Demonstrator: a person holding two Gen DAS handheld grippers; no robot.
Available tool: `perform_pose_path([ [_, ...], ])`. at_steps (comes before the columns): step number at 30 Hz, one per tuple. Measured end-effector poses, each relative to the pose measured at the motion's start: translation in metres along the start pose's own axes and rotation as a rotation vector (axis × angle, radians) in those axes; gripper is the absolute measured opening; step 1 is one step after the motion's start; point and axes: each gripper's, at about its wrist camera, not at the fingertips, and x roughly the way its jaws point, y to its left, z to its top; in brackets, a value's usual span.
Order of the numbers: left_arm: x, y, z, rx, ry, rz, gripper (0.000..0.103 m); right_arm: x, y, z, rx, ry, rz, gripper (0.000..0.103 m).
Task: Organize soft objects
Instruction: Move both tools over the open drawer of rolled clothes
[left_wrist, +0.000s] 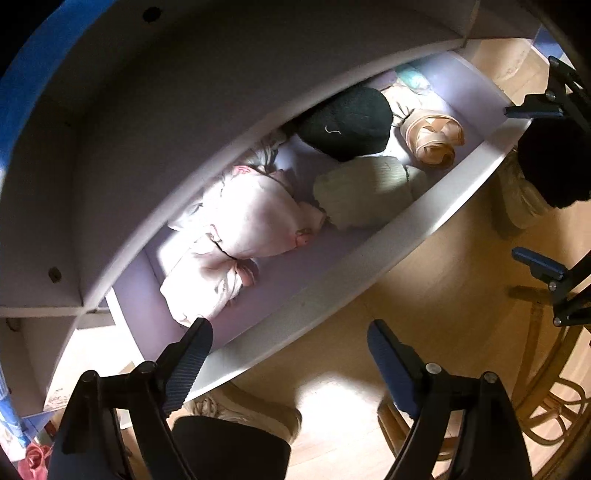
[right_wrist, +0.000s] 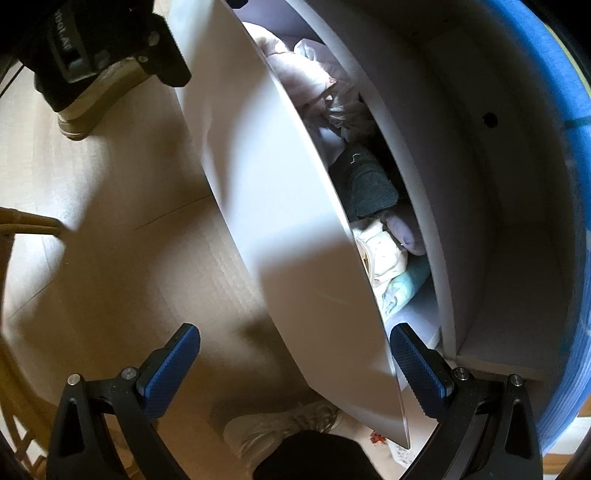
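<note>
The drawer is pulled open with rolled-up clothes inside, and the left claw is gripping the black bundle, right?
Not quite. The drawer is pulled open with rolled-up clothes inside, but the left claw grips nothing: it hangs open and empty over the drawer's front edge, well clear of the black bundle. The left wrist view shows this.

Smooth matt white drawer front (right_wrist: 288, 236), knitted dark cloth bundle (left_wrist: 347, 122), wooden floor (left_wrist: 424, 266)

Dim, fisheye-warped frames; sunlight patches glare on the drawer (left_wrist: 258, 354), edges dark.

No readable text anywhere.
</note>
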Motion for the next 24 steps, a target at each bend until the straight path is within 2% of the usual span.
perform_pose_path([
  [4, 0.004, -0.013, -0.014, 0.054, 0.045, -0.010, 0.093, -0.010, 0.004, -0.003, 0.012, 0.034, 0.072, 0.103],
  [7, 0.010, -0.032, -0.027, 0.133, 0.094, -0.007, 0.099, -0.017, 0.007, -0.005, 0.028, 0.058, 0.140, 0.103],
  [12, 0.015, -0.049, -0.048, 0.207, 0.141, -0.009, 0.100, -0.029, 0.015, -0.012, 0.001, 0.089, 0.244, 0.103],
  [14, 0.014, -0.055, -0.054, 0.221, 0.152, -0.015, 0.100, -0.032, 0.010, -0.014, 0.025, 0.092, 0.310, 0.103],
  [20, 0.013, -0.073, -0.069, 0.313, 0.202, -0.038, 0.102, -0.040, -0.016, -0.015, 0.154, 0.063, 0.600, 0.103],
  [24, 0.009, -0.076, -0.070, 0.342, 0.228, -0.064, 0.102, -0.049, -0.037, -0.010, 0.260, 0.007, 0.674, 0.103],
])
